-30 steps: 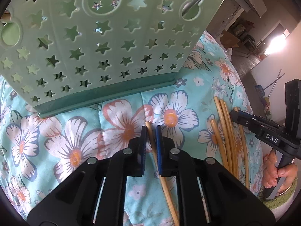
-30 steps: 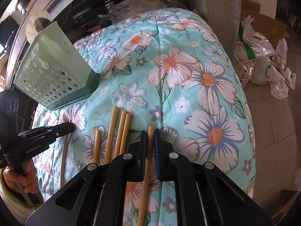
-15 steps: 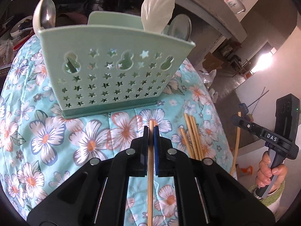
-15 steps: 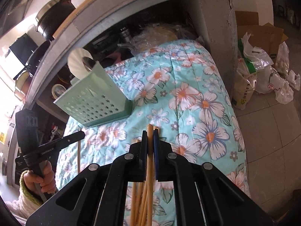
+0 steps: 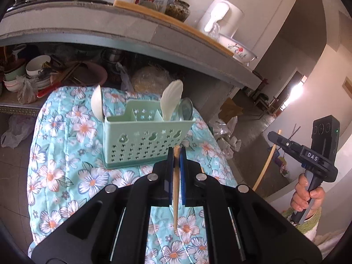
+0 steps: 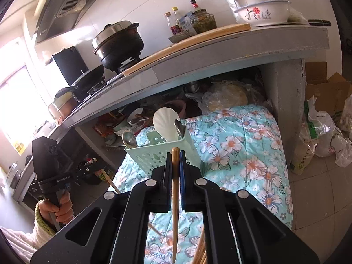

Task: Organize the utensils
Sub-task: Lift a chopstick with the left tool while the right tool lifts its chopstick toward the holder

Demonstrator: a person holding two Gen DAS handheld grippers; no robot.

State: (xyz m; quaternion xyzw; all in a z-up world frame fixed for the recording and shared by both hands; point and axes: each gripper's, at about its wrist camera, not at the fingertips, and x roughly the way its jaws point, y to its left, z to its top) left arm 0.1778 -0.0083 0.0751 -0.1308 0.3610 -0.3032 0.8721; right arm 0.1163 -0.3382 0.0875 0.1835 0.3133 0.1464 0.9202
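Chopsticks are what we carry, one in each hand-held gripper. From the left wrist view, our left hand-held gripper (image 5: pixel 175 157) has its jaws pressed together on a single wooden chopstick (image 5: pixel 175 187), which runs back toward the camera between the fingers with its tip poking just past them. From the right wrist view, our right hand-held gripper (image 6: pixel 175 159) is likewise clamped tight on a second wooden chopstick (image 6: pixel 175 189), held the same way.

Beyond both grippers stands a mint-green utensil caddy (image 5: pixel 145 138) with star-shaped cutouts, divided into compartments. It rests upright on a surface covered by a turquoise floral cloth (image 5: pixel 66 154). A white shell-shaped spoon (image 5: pixel 171 98) and a metal spoon (image 5: pixel 186 110) stand in the caddy's right compartment; another pale spoon (image 5: pixel 96 103) stands at its left end. The middle compartment looks empty from here.

In the right wrist view, a few more loose chopsticks (image 6: pixel 201 250) lie on the cloth near the bottom of the picture, close under the gripper.

Each view also catches the other gripper off to the side, held by a hand (image 5: pixel 307 194) with a green-and-white sleeve cuff, its chopstick hanging down below it.

Behind the caddy runs a grey concrete kitchen counter (image 6: pixel 220 50) with a black pot, bottles and a flowered bowl on top, and stacked dishes on the shelf beneath.
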